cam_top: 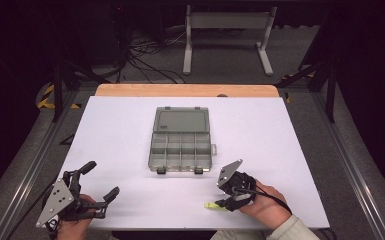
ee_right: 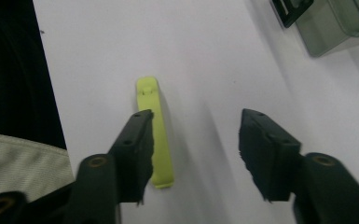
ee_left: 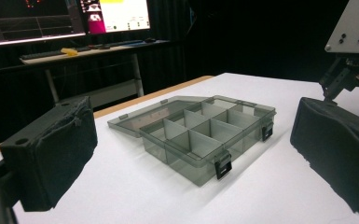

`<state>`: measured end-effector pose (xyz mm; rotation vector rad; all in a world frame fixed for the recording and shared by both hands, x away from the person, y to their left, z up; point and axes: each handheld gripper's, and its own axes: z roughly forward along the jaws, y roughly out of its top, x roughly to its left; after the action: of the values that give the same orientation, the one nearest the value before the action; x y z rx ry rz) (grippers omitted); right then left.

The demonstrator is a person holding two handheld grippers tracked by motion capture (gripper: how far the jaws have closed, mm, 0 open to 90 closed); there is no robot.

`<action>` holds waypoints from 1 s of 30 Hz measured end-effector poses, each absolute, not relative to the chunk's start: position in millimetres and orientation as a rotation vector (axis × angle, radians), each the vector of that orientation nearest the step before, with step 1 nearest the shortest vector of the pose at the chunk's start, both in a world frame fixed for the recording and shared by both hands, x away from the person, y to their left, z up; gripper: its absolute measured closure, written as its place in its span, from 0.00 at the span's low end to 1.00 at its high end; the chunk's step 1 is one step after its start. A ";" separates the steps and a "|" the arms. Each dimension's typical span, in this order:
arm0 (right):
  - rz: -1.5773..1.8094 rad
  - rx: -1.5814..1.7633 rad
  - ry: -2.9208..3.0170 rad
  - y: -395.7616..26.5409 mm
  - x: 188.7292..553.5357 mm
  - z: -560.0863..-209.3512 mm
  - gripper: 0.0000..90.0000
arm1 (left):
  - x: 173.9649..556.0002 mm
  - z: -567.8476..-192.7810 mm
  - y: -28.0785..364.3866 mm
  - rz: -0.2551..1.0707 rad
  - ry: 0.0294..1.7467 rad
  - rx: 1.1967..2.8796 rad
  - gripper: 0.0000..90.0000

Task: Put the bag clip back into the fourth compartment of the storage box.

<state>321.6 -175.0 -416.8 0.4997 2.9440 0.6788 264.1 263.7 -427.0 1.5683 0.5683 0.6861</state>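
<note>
A grey translucent compartment box point(cam_top: 181, 145) lies open in the middle of the white table, its lid folded flat toward the far side; its compartments look empty point(ee_left: 200, 135). A small yellow-green flat stick point(cam_top: 212, 205) lies on the table near the front edge. My right gripper point(cam_top: 226, 201) hovers over it, open. In the right gripper view point(ee_right: 193, 121) the stick point(ee_right: 154, 126) lies along the inner side of the left jaw, with no pad pressing on it. My left gripper point(cam_top: 100, 180) rests at the front left, open and empty, facing the box point(ee_left: 191, 130).
A corner of the box point(ee_right: 335, 23) shows in the right gripper view. A wooden strip point(cam_top: 185, 90) borders the table's far edge. Beyond it are floor cables point(cam_top: 145, 60) and a metal stand point(cam_top: 225, 35). Monitors point(ee_left: 74, 14) stand on a far desk.
</note>
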 end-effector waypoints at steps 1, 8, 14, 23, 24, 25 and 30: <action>0.682 0.505 2.939 -174.1 319.8 -415.9 0.42 | 264.1 -427.0 263.7 0.688 0.567 1.568 0.01; 0.693 0.412 2.940 -165.4 307.6 -412.9 0.29 | 264.2 -427.0 263.4 0.685 0.566 1.571 0.01; 0.683 0.372 2.961 -159.8 301.2 -416.3 0.23 | 264.3 -427.1 263.5 0.685 0.565 1.571 0.01; 0.682 0.355 2.973 -156.4 297.8 -424.9 0.20 | 264.1 -426.9 263.5 0.683 0.564 1.572 0.01; 0.681 0.355 2.969 -156.6 298.8 -425.7 0.22 | 264.0 -427.0 263.2 0.681 0.565 1.566 0.01; 0.680 0.349 2.972 -157.2 299.8 -426.5 0.24 | 264.0 -426.9 263.5 0.684 0.562 1.571 0.01; 0.665 0.294 2.984 -159.0 303.7 -430.4 0.44 | 264.1 -426.9 263.4 0.684 0.563 1.573 0.01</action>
<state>303.7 -159.0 -430.4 0.2939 2.9840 0.6648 264.1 263.4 -426.9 1.5729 0.5632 0.6836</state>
